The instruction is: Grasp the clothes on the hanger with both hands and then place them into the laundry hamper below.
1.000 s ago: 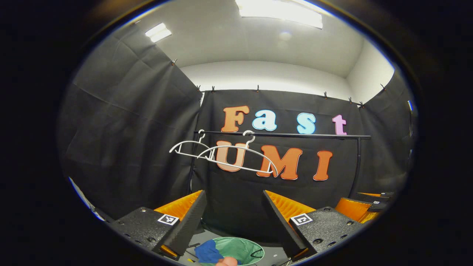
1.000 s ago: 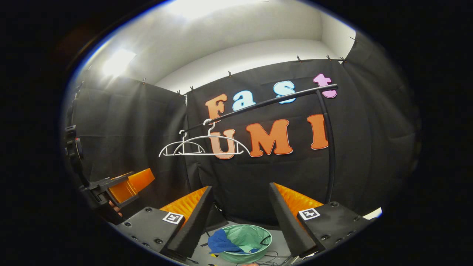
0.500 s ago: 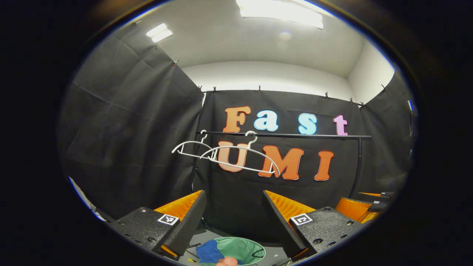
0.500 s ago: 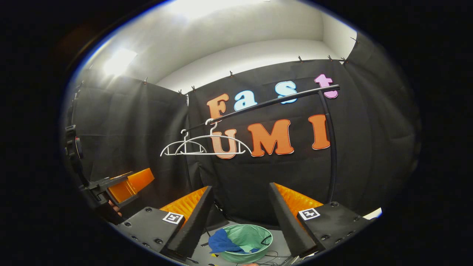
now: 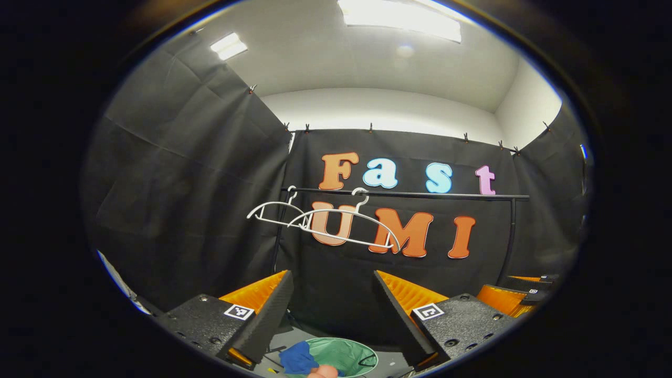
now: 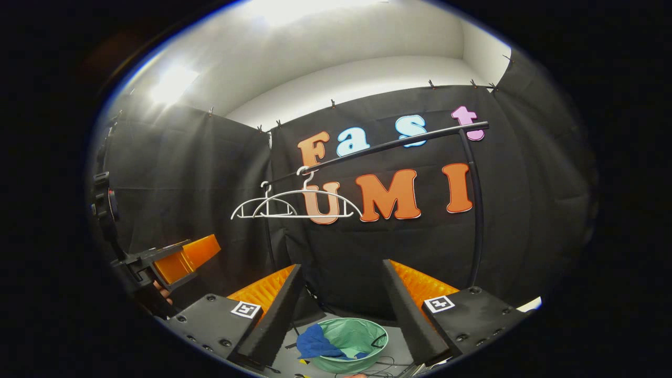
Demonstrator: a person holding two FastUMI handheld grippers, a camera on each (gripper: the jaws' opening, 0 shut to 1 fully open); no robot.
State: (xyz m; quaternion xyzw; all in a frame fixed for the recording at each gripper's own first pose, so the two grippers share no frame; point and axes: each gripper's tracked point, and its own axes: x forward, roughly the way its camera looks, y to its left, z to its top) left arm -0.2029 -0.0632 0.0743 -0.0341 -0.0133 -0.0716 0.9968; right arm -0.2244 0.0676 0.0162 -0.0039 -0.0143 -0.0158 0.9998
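Observation:
Two bare white hangers (image 5: 320, 223) (image 6: 296, 202) hang on a black rail (image 5: 420, 195) (image 6: 388, 146). Below stands a round green hamper (image 5: 341, 354) (image 6: 354, 344) with a blue garment (image 5: 296, 358) (image 6: 315, 344) draped over its left rim. My left gripper (image 5: 332, 310) is open and holds nothing, well above the hamper. My right gripper (image 6: 341, 304) is open too, its jaws wide apart over the hamper. The left gripper (image 6: 176, 260) also appears at the left of the right gripper view, and the right gripper (image 5: 517, 296) at the right of the left gripper view.
The rail's black upright post (image 6: 475, 210) (image 5: 509, 236) stands at the right. Black cloth walls close in the booth on three sides. Dark cables (image 6: 386, 362) lie on the grey floor beside the hamper.
Both views have drifted slightly; hangers and rail sit a little lower and to the right in the frames. The grippers stay open and the garment lies as before.

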